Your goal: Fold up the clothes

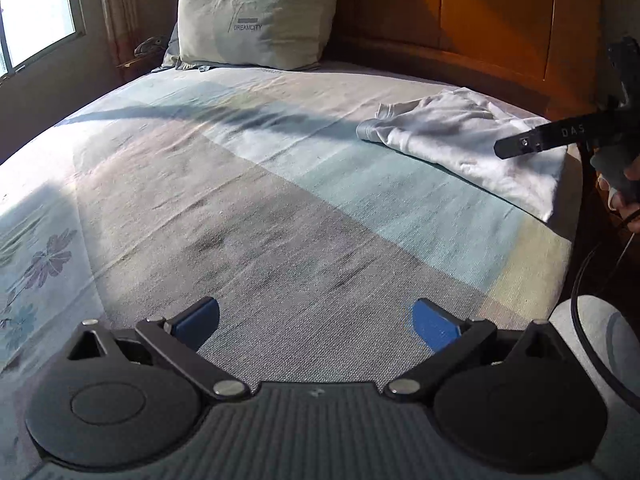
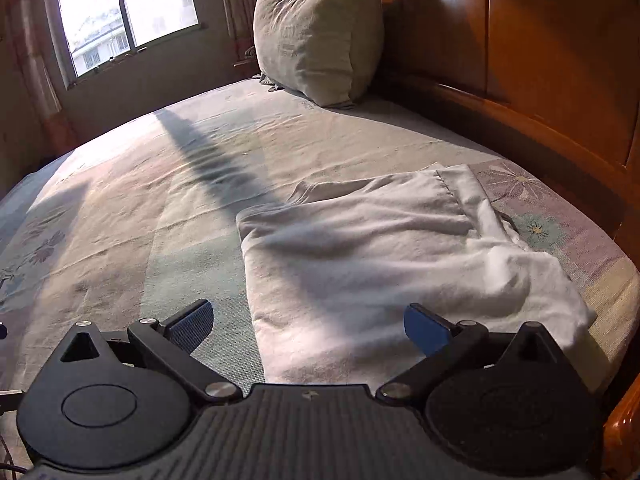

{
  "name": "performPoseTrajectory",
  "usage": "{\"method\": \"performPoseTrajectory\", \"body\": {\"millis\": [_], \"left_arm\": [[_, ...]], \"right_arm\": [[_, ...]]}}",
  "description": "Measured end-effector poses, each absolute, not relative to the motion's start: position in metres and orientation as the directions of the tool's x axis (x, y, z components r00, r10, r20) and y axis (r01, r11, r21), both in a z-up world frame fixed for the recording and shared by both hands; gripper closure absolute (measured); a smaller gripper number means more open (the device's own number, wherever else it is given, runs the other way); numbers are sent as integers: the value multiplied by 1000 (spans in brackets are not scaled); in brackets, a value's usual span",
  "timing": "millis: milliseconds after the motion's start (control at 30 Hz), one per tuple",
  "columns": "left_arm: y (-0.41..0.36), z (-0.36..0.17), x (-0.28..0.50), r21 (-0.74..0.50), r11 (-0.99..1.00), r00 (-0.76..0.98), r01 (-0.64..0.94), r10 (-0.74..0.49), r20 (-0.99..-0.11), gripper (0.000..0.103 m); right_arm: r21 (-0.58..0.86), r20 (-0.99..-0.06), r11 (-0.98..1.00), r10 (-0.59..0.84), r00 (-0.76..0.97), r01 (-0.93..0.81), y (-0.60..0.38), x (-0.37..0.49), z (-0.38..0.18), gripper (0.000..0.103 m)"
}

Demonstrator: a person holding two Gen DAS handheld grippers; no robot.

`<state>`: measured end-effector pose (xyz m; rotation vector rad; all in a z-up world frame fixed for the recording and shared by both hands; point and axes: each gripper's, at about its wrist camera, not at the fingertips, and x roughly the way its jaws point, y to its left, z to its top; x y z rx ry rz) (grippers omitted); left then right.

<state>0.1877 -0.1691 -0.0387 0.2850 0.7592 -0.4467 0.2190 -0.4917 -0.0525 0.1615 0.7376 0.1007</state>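
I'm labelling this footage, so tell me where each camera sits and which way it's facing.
Left wrist: on the left tool, open above the patterned bedsheet, facing the upright grey-green pillow; right tool and a hand at right.
Right wrist: on the right tool, open over the folded white cloth garment.
Shared: pillow, garment, sheet, wooden headboard.

I look across a wide bed (image 2: pixel 168 184) covered with a pale sheet of blue, pink and grey patches and printed purple flowers. A sage-green pillow (image 2: pixel 320 36) stands upright against the glossy orange-brown wooden headboard (image 2: pixel 540 40). On the far wall a metal-framed sliding window (image 2: pixel 128 12) glows with daylight, flanked by striped curtains (image 1: pixel 118 12). Sun falls in bright patches over the sheet, crossed by a long dark shadow (image 2: pixel 212 164).
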Motion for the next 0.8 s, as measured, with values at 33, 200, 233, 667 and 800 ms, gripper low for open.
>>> {"method": "performPoseTrajectory", "body": {"millis": [33,200,233,667,800], "left_arm": [[-169,-38,185,89,871,635,484,-279,-720,1],[-162,-29,165,102,868,642,486,-275,-716,1],[-159,-27,162,101,867,646,488,-281,-710,1],[-140,-15,140,116,884,674,452,-253,-694,1],[-147,-20,139,134,875,666,464,-246,-704,1]], "right_arm": [[185,-675,982,145,724,-24,-486,210,-58,0],[265,-668,963,143,730,54,-473,172,-64,0],[274,-640,961,154,753,37,-471,168,-59,0],[332,-577,928,61,814,166,-512,180,-58,0],[343,-614,915,48,788,211,-537,205,-74,0]]}}
